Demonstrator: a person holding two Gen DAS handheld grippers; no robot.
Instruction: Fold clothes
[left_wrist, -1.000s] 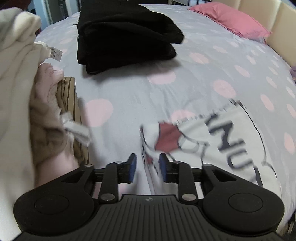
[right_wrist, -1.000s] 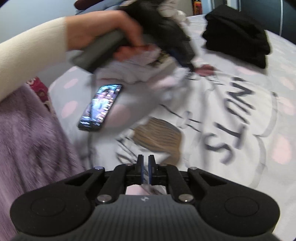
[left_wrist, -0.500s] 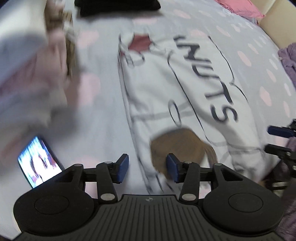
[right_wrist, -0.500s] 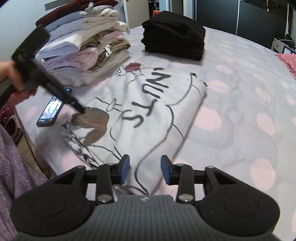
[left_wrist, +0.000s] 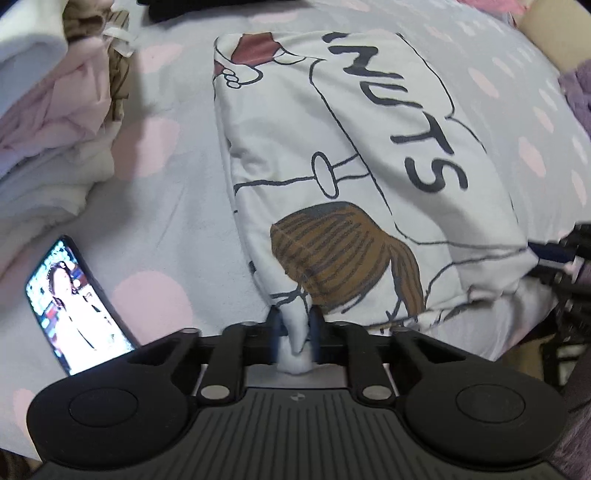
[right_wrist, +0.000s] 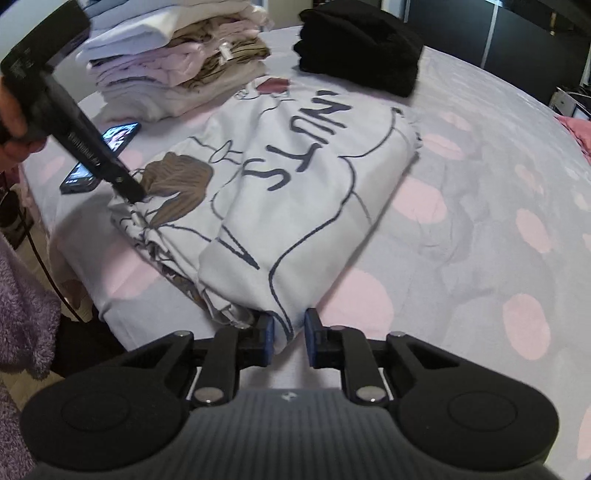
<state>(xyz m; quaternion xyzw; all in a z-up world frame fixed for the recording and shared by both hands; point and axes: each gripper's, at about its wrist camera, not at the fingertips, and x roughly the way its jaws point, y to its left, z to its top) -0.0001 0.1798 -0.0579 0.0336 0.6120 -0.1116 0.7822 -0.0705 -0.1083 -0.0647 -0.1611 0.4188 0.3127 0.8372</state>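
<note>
We look down on the bed (right_wrist: 480, 206), its grey sheet dotted with pink spots. In its middle lies the white printed garment (left_wrist: 369, 155), folded into a thick oblong with black lettering, a brown-haired cartoon figure and a dark red patch at the far end. Beyond it, well apart, sits a folded black stack (right_wrist: 360, 50). Beside that, a pile of folded clothes (right_wrist: 177, 70) in white, pink and tan rises near the garment's far left corner. A phone (left_wrist: 75, 306) with a lit screen lies on the sheet between that pile and the bed's near edge.

Our left gripper (left_wrist: 295, 326) has just been closing, and its jaws now pinch a bunched fold of the garment's near left corner; white cloth bulges out behind the blue pads. In the right wrist view we see that same gripper angled steeply down onto the corner by the brown hair.

Our right gripper (right_wrist: 289, 339) has also just been closing. The garment's near right corner sits between its jaws; the left pad touches the cloth, while a gap shows beside the right pad.
</note>
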